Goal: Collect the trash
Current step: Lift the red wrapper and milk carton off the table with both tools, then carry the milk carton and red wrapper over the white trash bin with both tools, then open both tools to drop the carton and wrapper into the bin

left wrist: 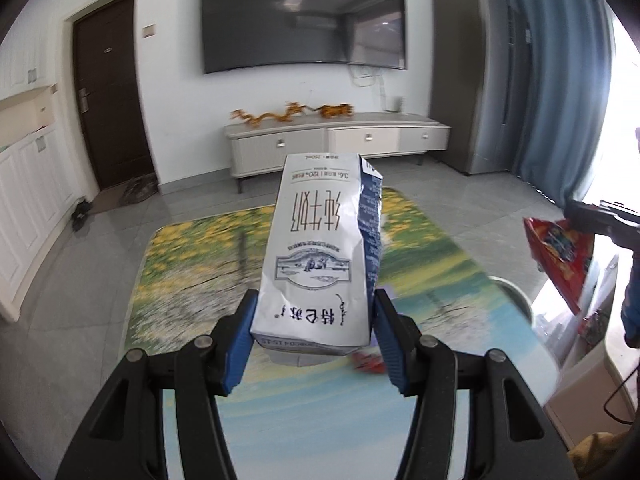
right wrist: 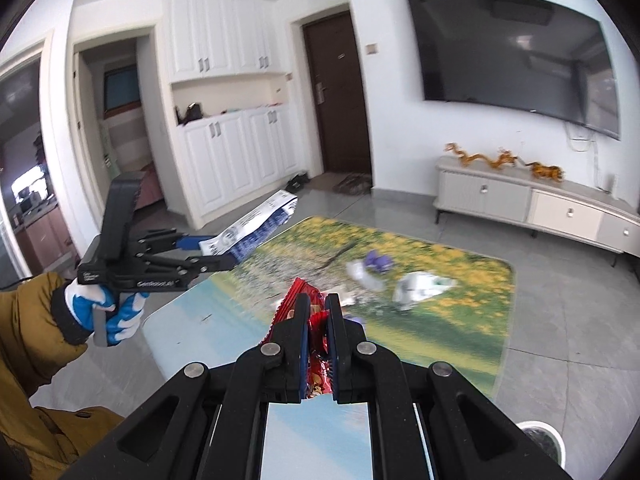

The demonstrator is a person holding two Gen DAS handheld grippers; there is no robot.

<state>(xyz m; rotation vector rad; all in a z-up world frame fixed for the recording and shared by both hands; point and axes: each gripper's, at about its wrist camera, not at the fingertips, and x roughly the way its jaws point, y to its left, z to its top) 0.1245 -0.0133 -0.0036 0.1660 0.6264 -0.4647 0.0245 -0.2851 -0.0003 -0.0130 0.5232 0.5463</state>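
A printed rug (right wrist: 420,280) with yellow flowers and a pale blue end lies on grey floor tiles (right wrist: 560,320) in a living room, facing a wall-mounted television (left wrist: 304,20) above a low cabinet (left wrist: 336,136) that bears orange dragon figures (right wrist: 480,158). The left gripper (left wrist: 314,316) has its jaws spread wide and clamped on a crumpled white milk carton (left wrist: 320,248), held up off the rug. The right gripper (right wrist: 318,316) is nearly closed, pinching a red snack wrapper (right wrist: 316,328). More litter lies on the rug: a white crumpled bag (right wrist: 420,284) and something purple (right wrist: 376,260), both blurred. Open tile runs around the rug toward the dark door (right wrist: 336,96) and white cupboards (right wrist: 236,160). A gloved hand (right wrist: 100,308) and mustard sleeve (right wrist: 32,320) grip the left tool; a white round rim (right wrist: 540,440) is cut off at lower right
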